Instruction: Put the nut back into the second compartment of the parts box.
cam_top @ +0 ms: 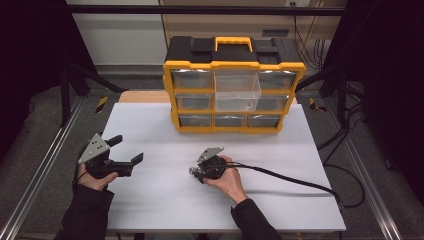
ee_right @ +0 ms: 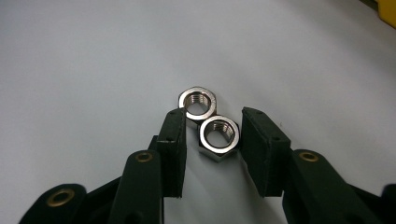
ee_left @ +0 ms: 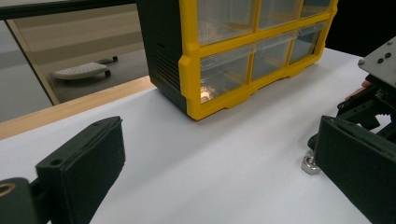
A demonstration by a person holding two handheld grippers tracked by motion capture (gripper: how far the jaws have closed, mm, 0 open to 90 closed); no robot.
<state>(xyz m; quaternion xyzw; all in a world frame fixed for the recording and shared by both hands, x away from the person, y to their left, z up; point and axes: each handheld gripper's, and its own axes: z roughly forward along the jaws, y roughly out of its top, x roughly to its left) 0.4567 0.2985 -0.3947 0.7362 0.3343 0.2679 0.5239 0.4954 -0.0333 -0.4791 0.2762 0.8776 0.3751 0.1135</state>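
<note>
Two steel hex nuts lie touching on the white table [cam_top: 165,200]. The nearer nut [ee_right: 219,135] sits between the jaws of my right gripper [ee_right: 214,122]; small gaps show on both sides, so the pads do not press it. The farther nut [ee_right: 198,101] lies just beyond the left fingertip. In the high view my right gripper [cam_top: 195,172] points left at mid-table. My left gripper [cam_top: 127,149] rests at the table's left with its jaws wide open and nothing between them. From the left gripper view [ee_left: 217,140], a nut [ee_left: 310,164] shows beside the right jaw.
A yellow and black drawer organizer [cam_top: 234,65] stands at the back of the table, its clear middle drawer [cam_top: 237,91] pulled out. A black cable [cam_top: 290,178] trails right from my right gripper. Dark frame posts flank the table.
</note>
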